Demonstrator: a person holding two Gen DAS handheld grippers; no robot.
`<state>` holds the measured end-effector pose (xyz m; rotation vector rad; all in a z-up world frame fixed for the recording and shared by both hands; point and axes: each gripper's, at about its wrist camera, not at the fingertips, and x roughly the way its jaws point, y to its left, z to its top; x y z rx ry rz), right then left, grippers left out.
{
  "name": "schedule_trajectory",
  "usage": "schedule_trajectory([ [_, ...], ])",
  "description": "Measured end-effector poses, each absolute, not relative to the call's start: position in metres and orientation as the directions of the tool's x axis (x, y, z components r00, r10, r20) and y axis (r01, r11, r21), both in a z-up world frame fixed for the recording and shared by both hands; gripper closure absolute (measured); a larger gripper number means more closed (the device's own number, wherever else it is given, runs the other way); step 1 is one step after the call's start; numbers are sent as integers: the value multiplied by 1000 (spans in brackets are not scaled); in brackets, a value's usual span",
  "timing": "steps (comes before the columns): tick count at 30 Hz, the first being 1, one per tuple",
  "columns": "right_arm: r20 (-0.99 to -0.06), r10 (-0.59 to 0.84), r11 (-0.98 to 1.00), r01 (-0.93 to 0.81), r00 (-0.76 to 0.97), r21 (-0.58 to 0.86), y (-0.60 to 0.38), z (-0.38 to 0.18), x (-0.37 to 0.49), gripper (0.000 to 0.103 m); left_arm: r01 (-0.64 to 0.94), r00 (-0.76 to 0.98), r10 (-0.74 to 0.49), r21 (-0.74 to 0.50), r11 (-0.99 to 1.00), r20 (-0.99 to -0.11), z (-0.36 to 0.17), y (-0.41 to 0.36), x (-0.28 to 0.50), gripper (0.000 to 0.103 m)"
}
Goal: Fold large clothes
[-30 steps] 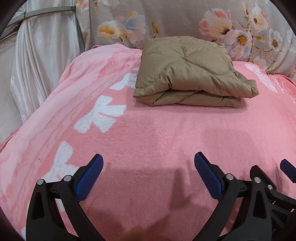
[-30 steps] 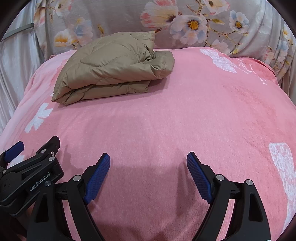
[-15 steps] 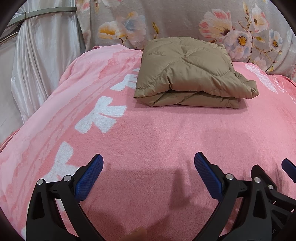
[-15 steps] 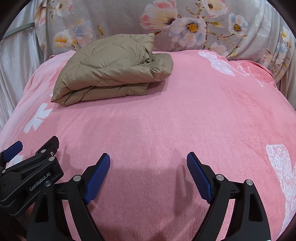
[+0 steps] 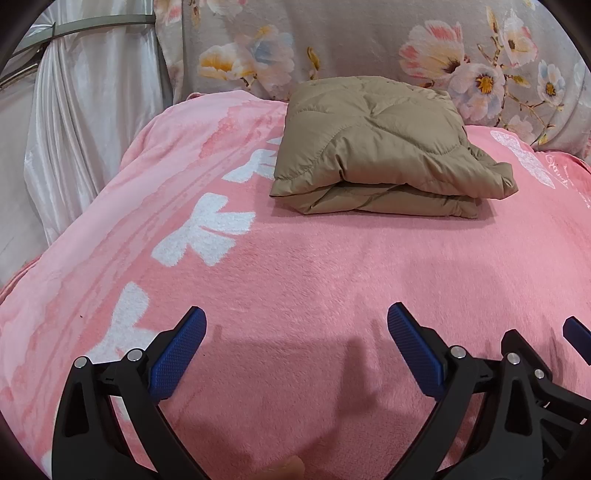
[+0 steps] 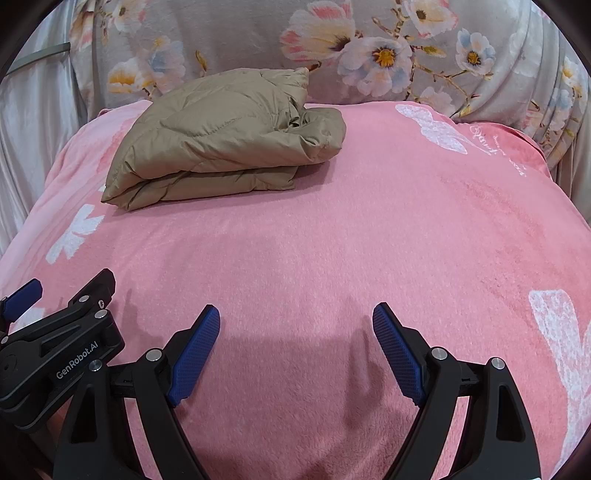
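A pink blanket [image 5: 295,280] with white bow prints covers the whole bed, running back to a grey floral cloth [image 6: 258,33] at the far side, with a pale curtain [image 5: 74,122] hanging at far left. On the far part of the blanket lies the tan jacket [image 5: 373,147], a quilted puffer folded into a thick, roughly square bundle of stacked layers, its long axis running left to right and its folded edge facing the near side; a loose lump of fabric bulges at its right end. Both tongs hover at the near edge, well apart from the jacket and touching nothing. The left gripper [image 5: 295,343] has its jaws wide with only blanket between the blue pads; the right gripper [image 6: 295,341] is equally wide and empty, just beside it. The jacket lies ahead and slightly right of the left gripper, ahead and to the left of the right one; neither is plainly nearer. The fold looks finished, so any further move would mean reaching far forward.
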<state>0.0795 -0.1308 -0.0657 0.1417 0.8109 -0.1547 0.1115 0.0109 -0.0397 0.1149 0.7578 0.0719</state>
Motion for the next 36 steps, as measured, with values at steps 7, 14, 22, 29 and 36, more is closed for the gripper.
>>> schedule_trajectory([
  [7,-729,-89,979,195,679,62,-130,-65,79,20,-23,725,106,129,991,-681,-40,11,112,7],
  [14,-726,-94,979,197,681,58,-130,-64,79,20,-26,729,106,128,991,-676,-36,12,112,7],
  [22,-726,-98,979,197,681,53,-129,-64,79,20,-24,730,103,125,992,-675,-37,13,112,8],
  [29,-725,-105,979,198,681,44,-127,-63,79,20,-26,733,103,124,992,-672,-34,13,111,9],
  [36,-723,-112,979,199,682,37,-126,-63,80,20,-25,736,103,124,992,-669,-34,10,110,13],
])
